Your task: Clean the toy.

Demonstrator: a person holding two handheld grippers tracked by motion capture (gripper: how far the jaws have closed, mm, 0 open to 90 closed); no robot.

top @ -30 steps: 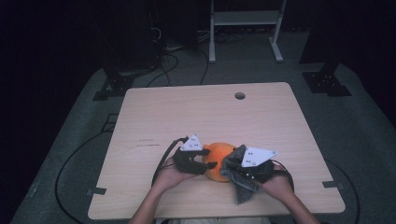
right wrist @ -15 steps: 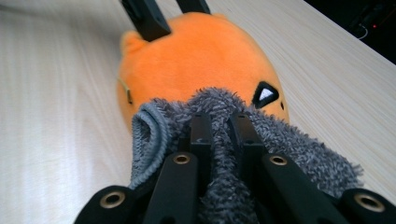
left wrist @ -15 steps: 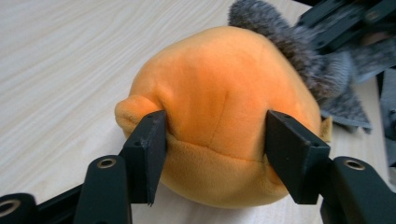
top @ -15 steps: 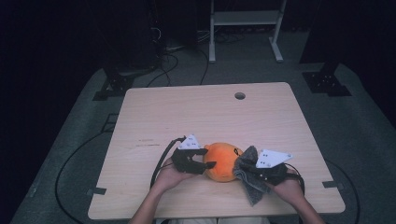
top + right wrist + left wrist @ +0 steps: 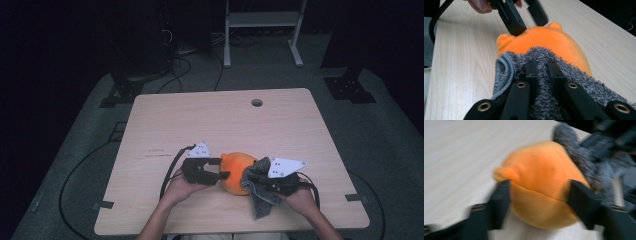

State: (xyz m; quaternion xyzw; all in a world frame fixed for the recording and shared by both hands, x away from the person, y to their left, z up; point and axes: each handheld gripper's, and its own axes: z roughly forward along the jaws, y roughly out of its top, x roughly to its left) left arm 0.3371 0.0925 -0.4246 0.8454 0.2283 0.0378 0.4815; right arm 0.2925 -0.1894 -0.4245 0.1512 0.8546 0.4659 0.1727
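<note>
Pale wooden table (image 5: 280, 125) in a dark room, cables on the floor beyond. An orange plush toy (image 5: 238, 171) lies in the lower centre of the high view, between the two tools. The left gripper (image 5: 223, 169), at the toy's left, has just been closing its jaws, which now press the toy's sides. The right gripper (image 5: 254, 176), at the toy's right, is pinched tight on a grey fluffy cloth (image 5: 262, 200) that rests against the toy and hangs toward the table's near edge.

Bright orange plush toy (image 5: 235, 169), fuzzy grey cloth (image 5: 260, 192) speckled darker, pale wood-grain desk (image 5: 220, 120), black-jawed hand-held grippers topped with grey plates.
</note>
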